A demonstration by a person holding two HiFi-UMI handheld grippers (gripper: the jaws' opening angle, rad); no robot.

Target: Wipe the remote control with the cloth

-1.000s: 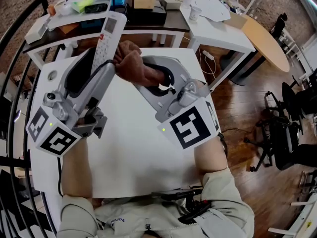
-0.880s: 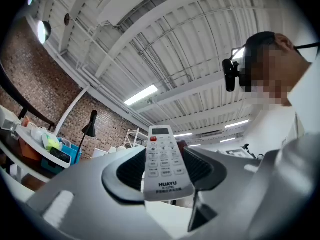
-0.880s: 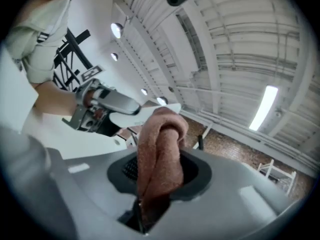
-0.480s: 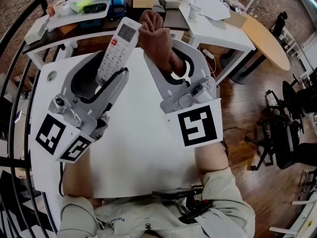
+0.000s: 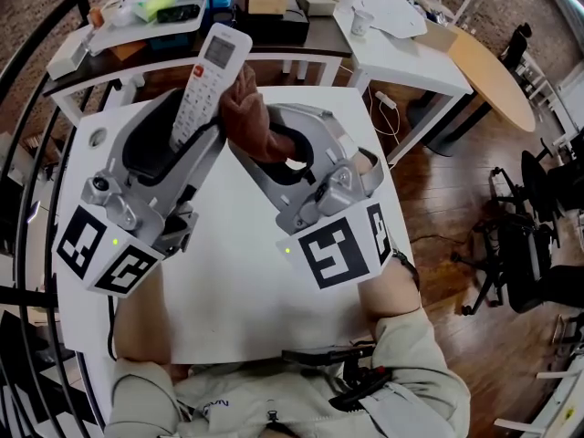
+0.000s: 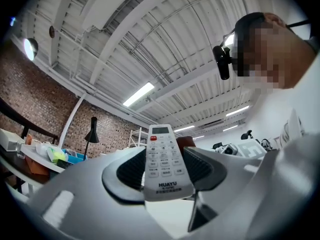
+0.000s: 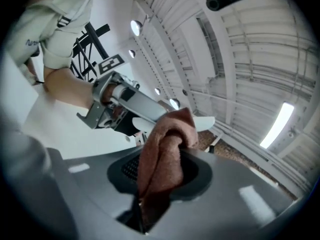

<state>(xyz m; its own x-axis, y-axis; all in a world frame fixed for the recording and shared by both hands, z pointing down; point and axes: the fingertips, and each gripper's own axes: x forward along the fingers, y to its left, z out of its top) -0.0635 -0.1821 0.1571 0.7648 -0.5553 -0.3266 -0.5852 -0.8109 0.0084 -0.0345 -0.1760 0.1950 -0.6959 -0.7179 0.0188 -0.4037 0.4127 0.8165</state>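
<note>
A white remote control (image 5: 208,73) is held in the air above a white table (image 5: 255,299), tilted away from the person. Its lower end is clamped between the jaws of the left gripper (image 5: 190,137), with the keypad turned towards that gripper's camera. A reddish-brown cloth (image 5: 245,109) is pinched in a bunch by the jaws of the right gripper (image 5: 272,146) and appears pressed against the remote's right edge and back, near its middle. The remote is judged light, stiff and smooth-sided, so it could slide or twist if rubbed hard. A hold low on its body leaves the upper part free. The cloth is judged soft and limp, best gripped by a thick fold.
</note>
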